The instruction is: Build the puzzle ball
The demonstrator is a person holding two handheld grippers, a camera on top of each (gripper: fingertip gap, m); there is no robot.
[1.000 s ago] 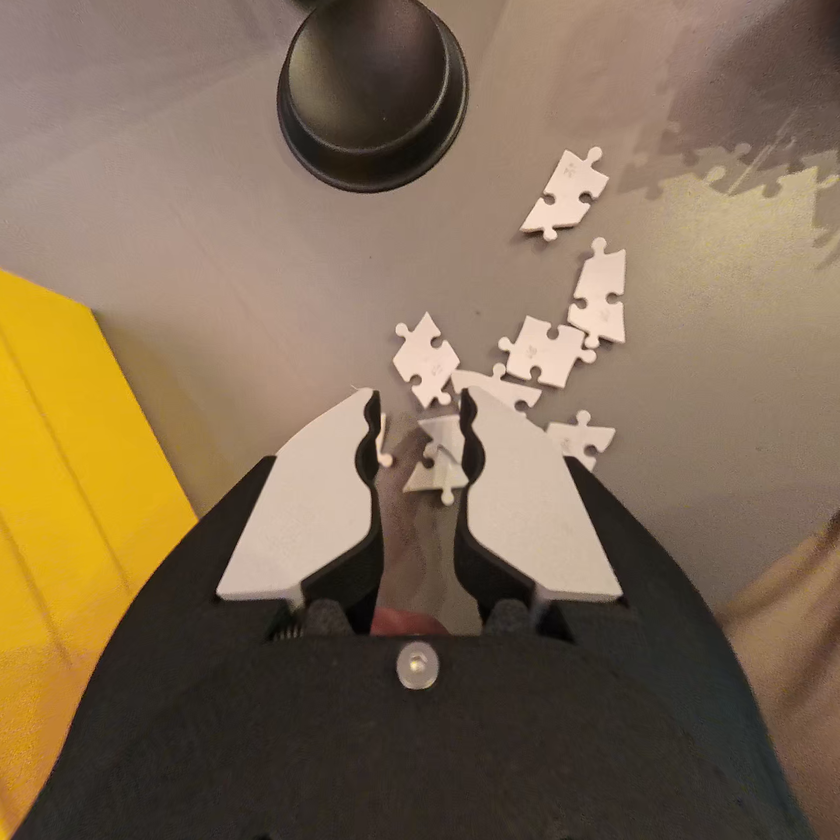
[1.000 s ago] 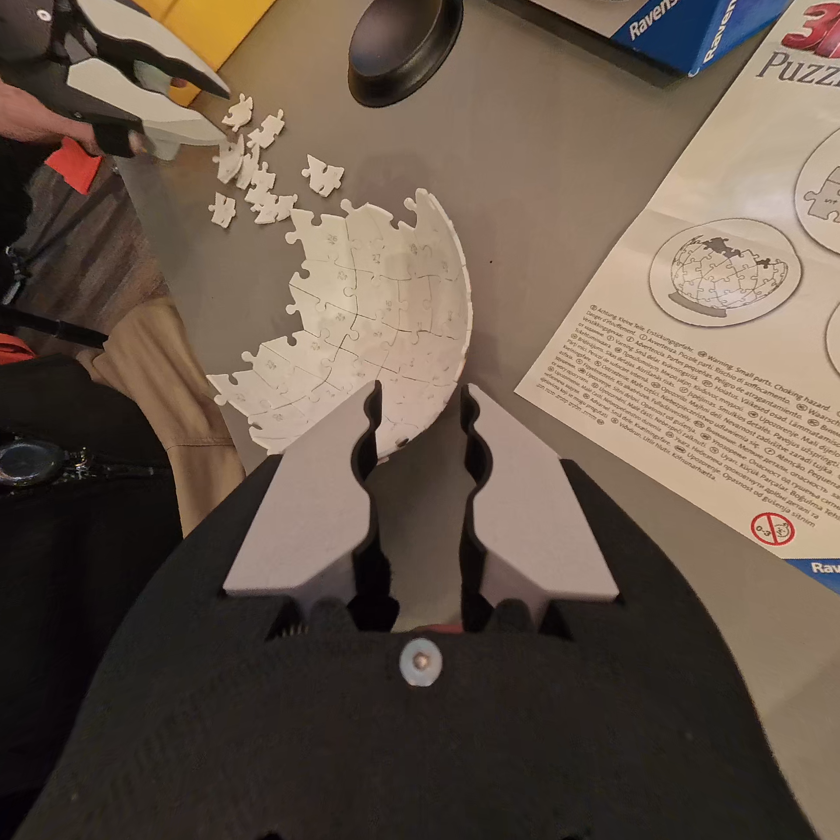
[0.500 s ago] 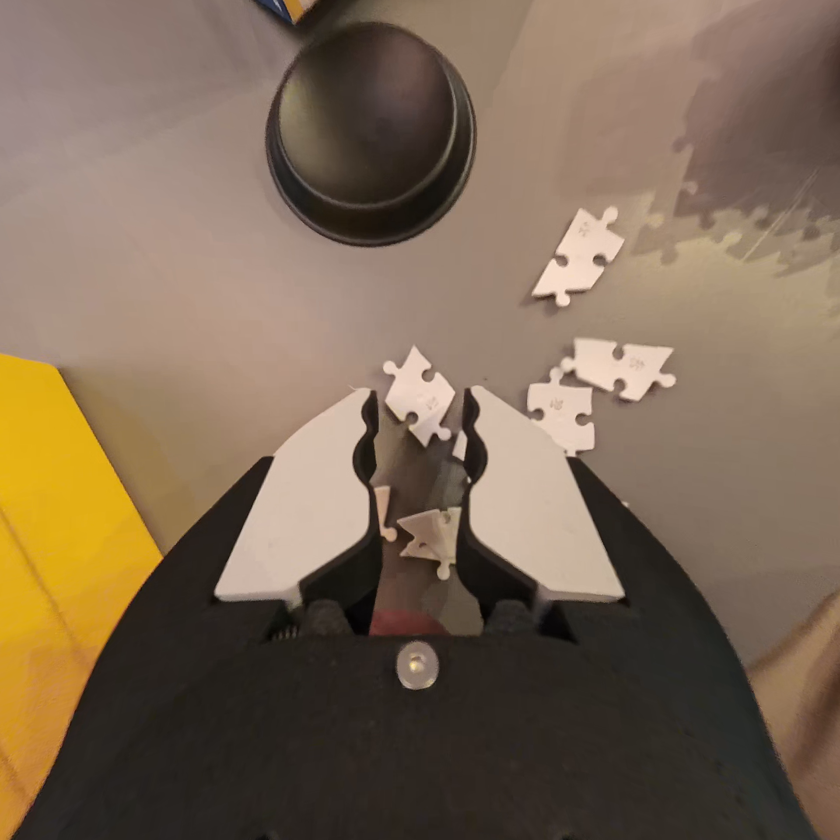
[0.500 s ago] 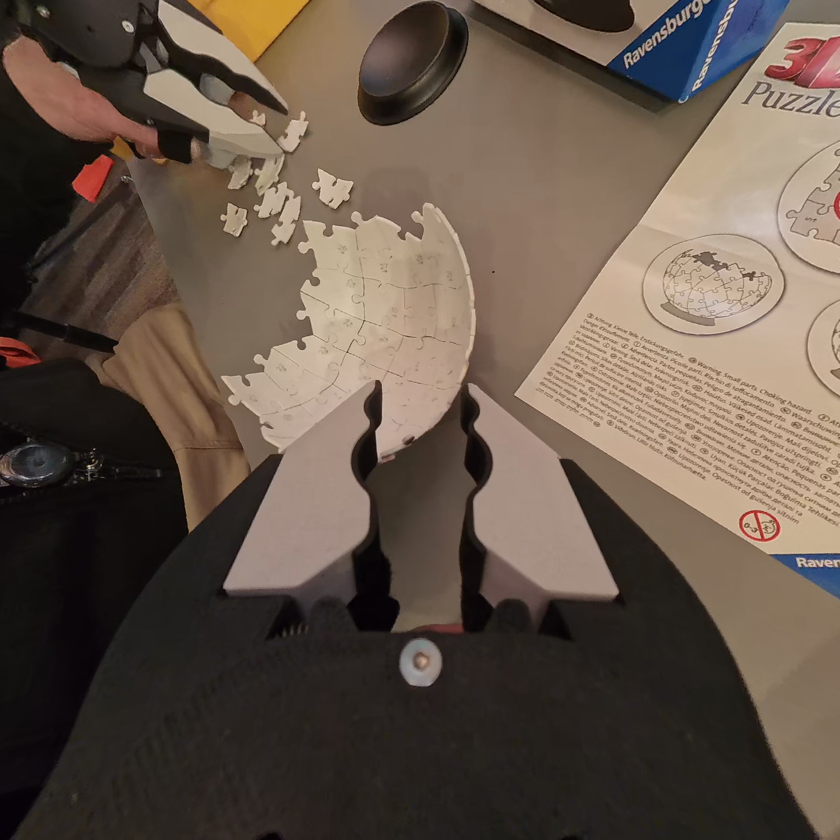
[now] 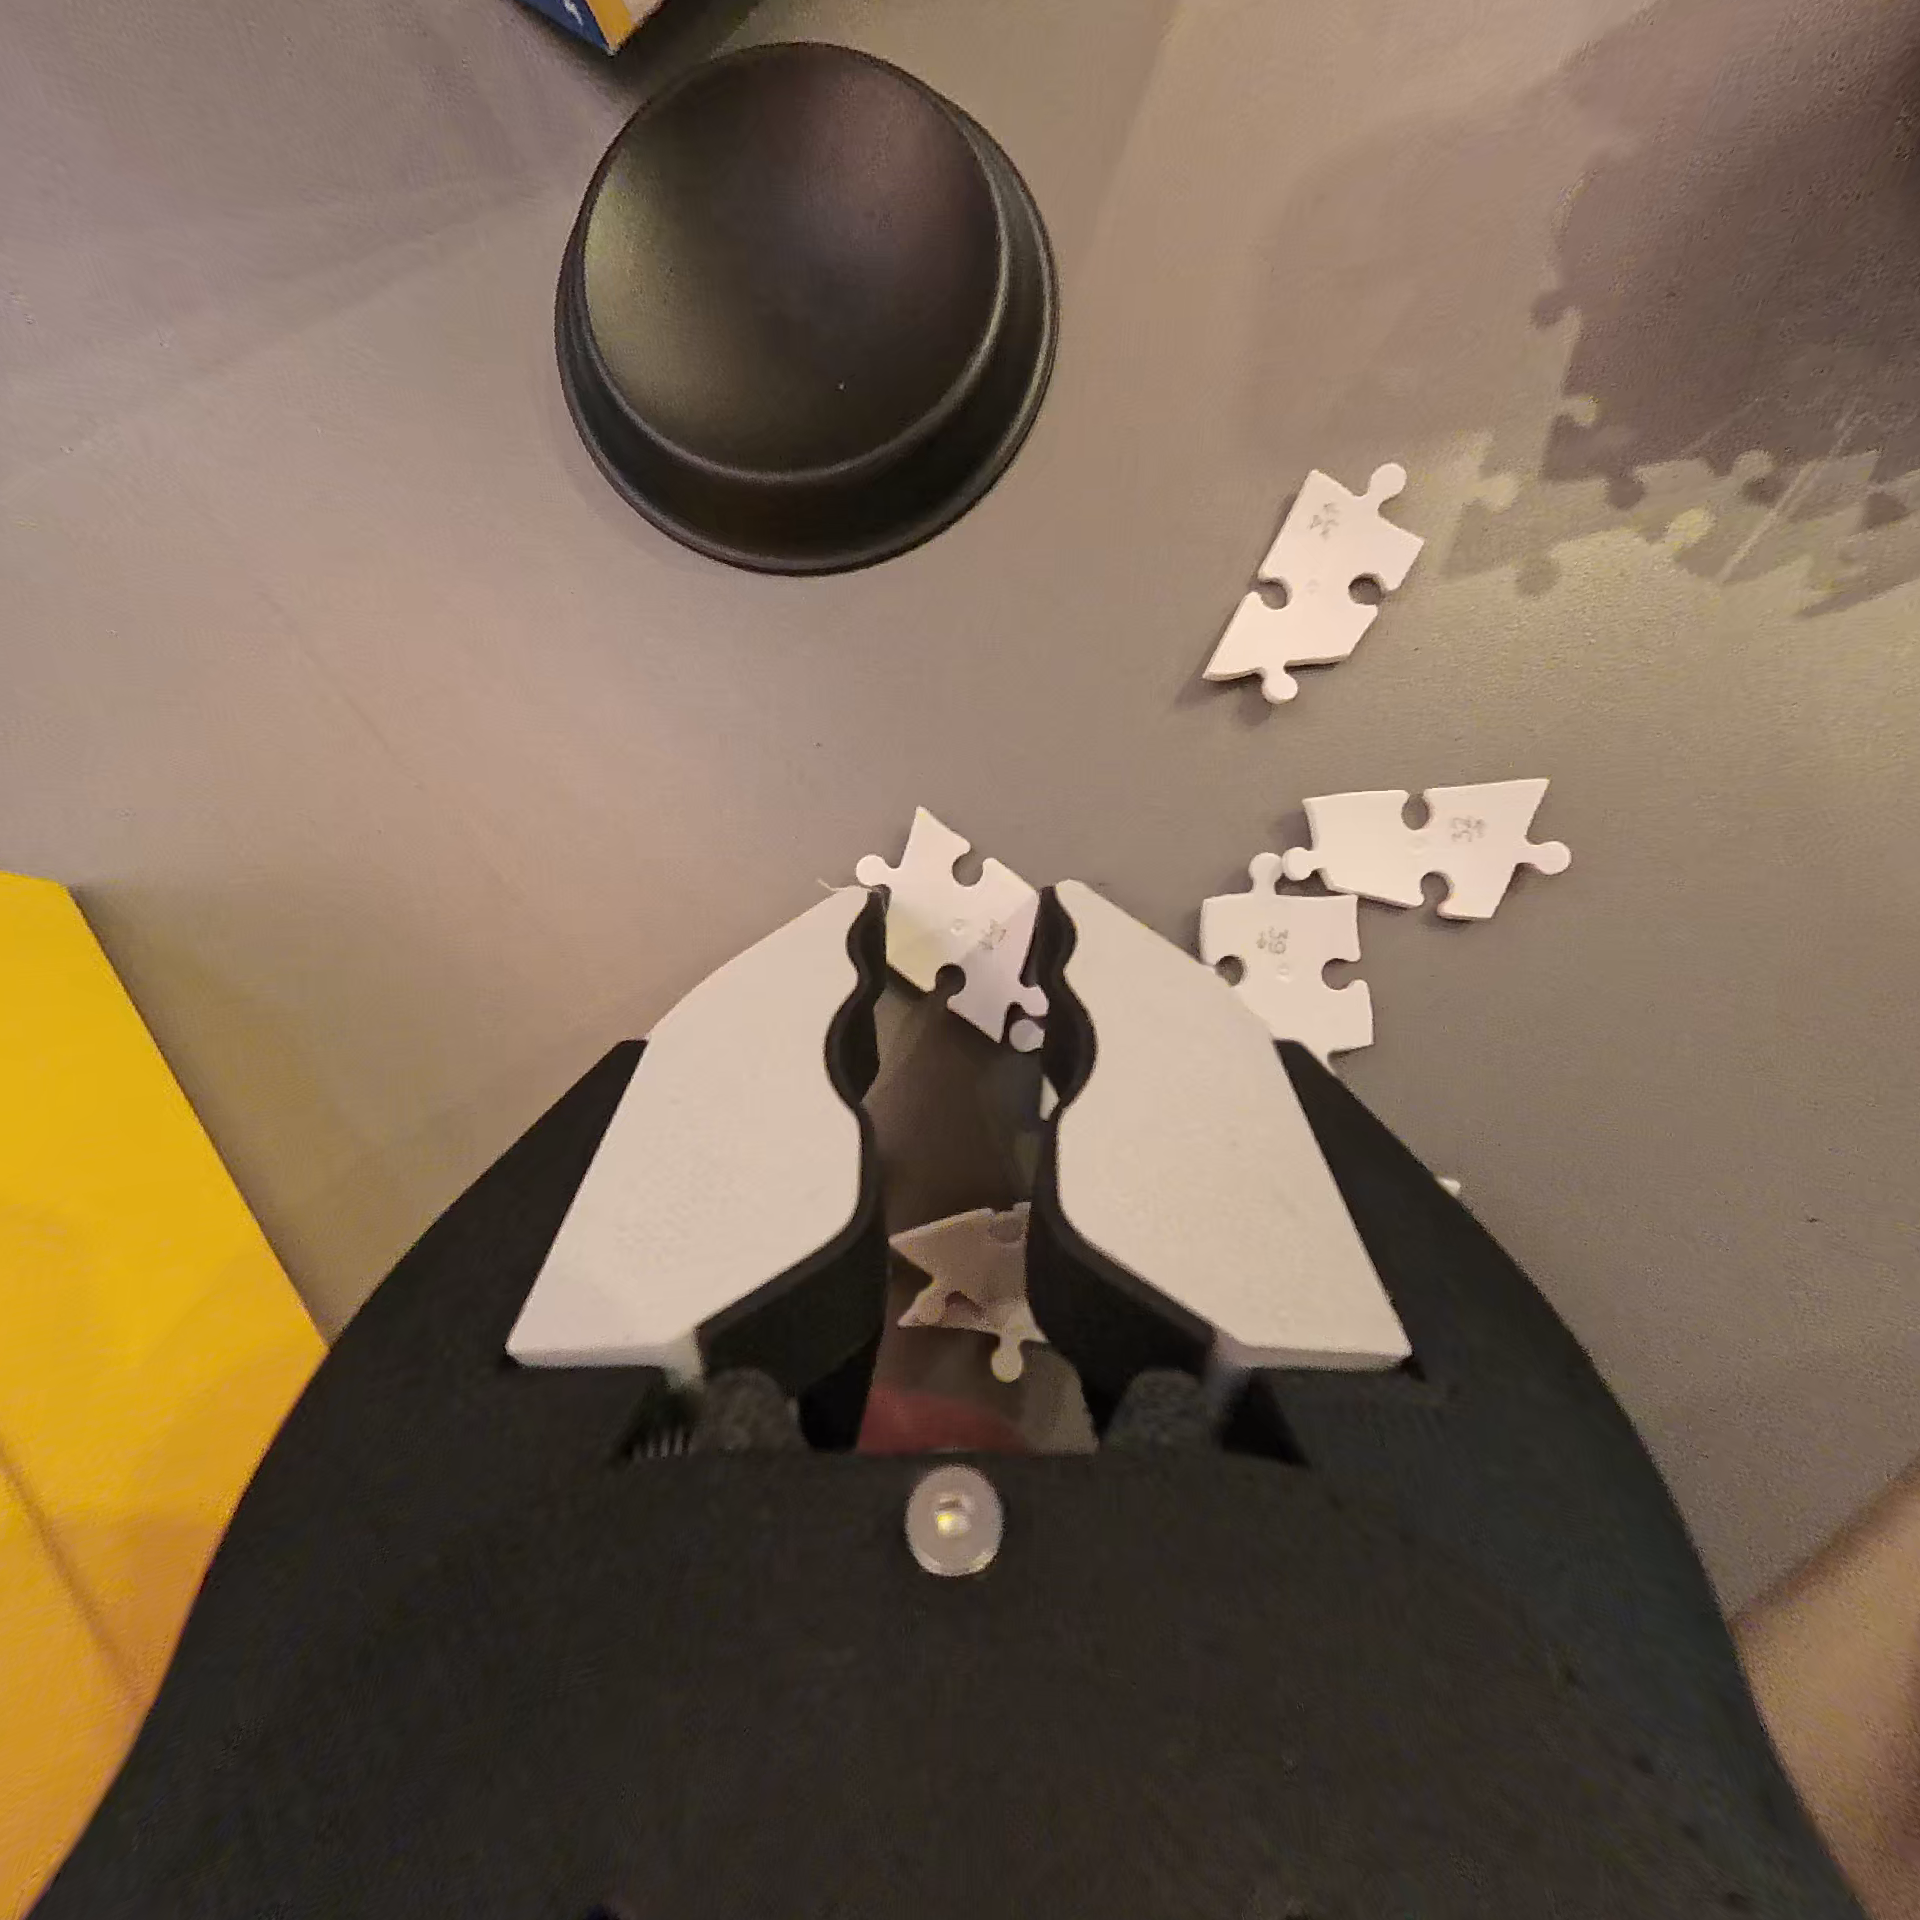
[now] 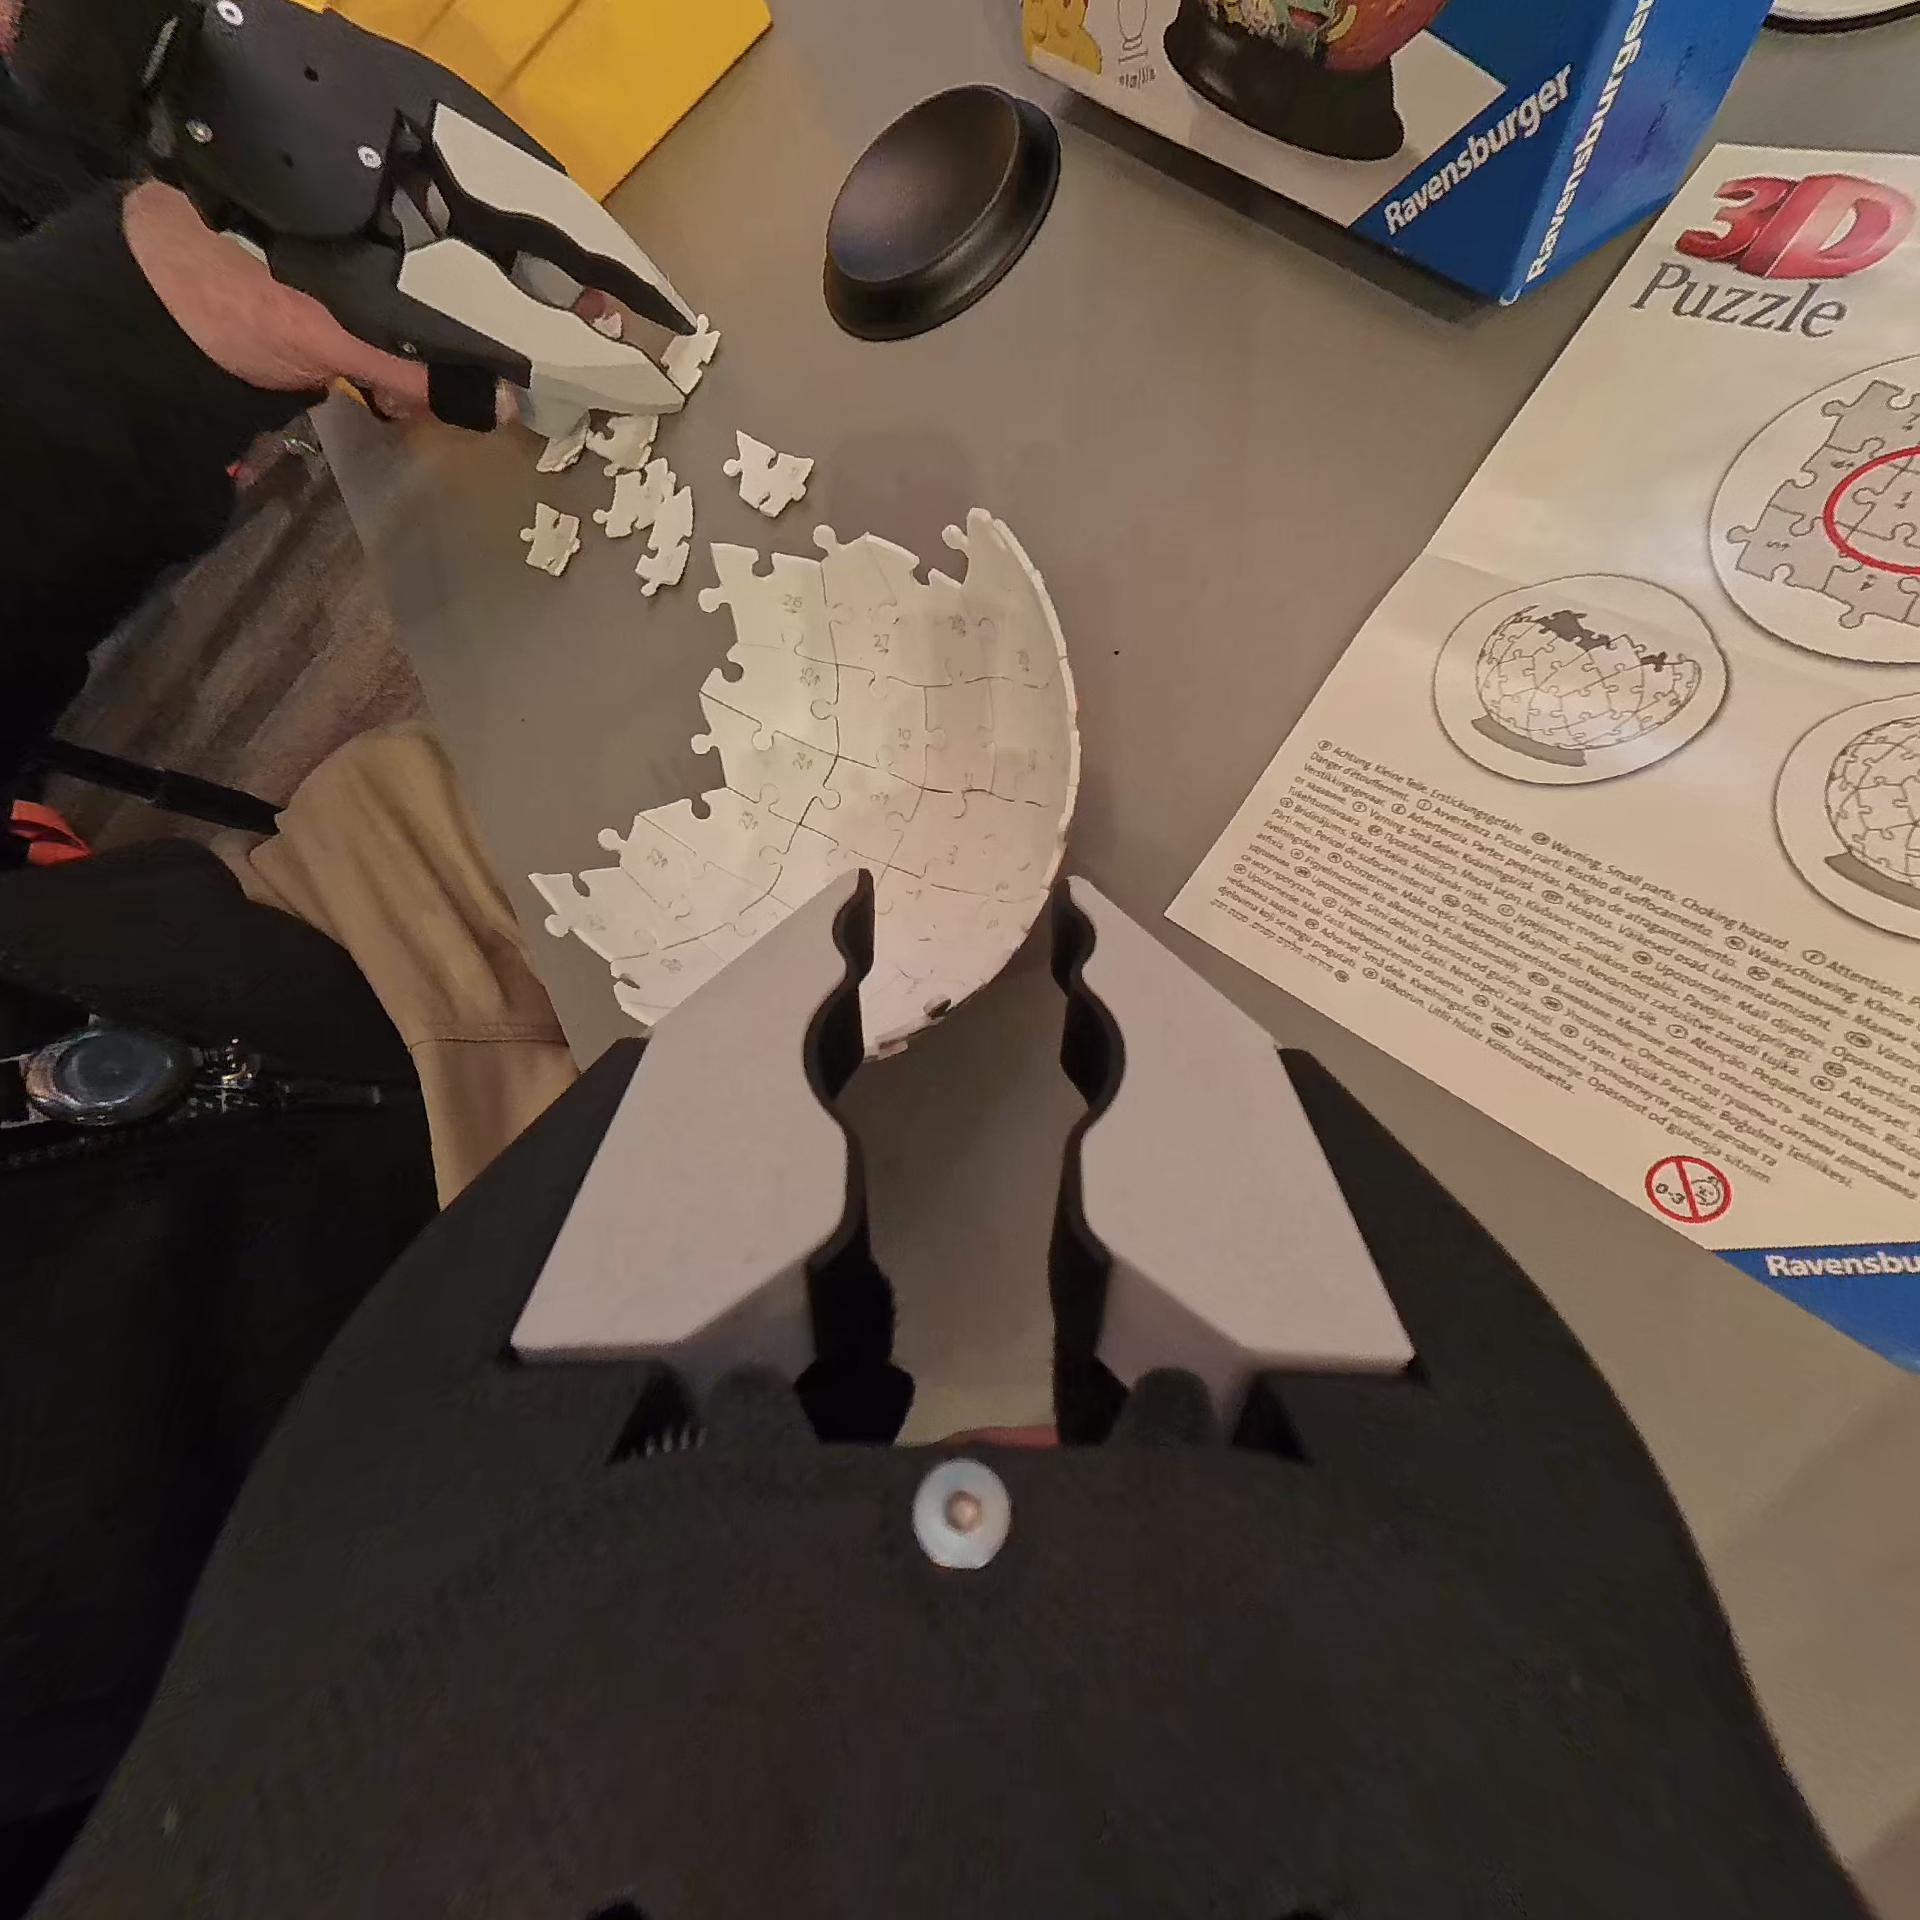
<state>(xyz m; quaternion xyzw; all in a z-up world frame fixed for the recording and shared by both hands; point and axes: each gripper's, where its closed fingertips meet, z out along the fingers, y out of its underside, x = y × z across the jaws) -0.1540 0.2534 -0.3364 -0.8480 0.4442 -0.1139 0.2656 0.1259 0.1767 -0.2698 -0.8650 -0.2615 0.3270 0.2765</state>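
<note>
Left wrist: steeply down, close over table point(image 5: 364, 675). Right wrist: higher, slanting forward (shared: black stand point(image 5: 805, 312) point(image 6: 940, 213)).

Matt white puzzle pieces point(image 5: 1314, 587) on smooth grey table point(image 5: 416, 675)

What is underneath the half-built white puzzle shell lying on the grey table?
Only the grey table shows around the half-built white puzzle shell. It rests on its curved side, hollow facing the camera. Whatever lies beneath its curve is covered.
</note>
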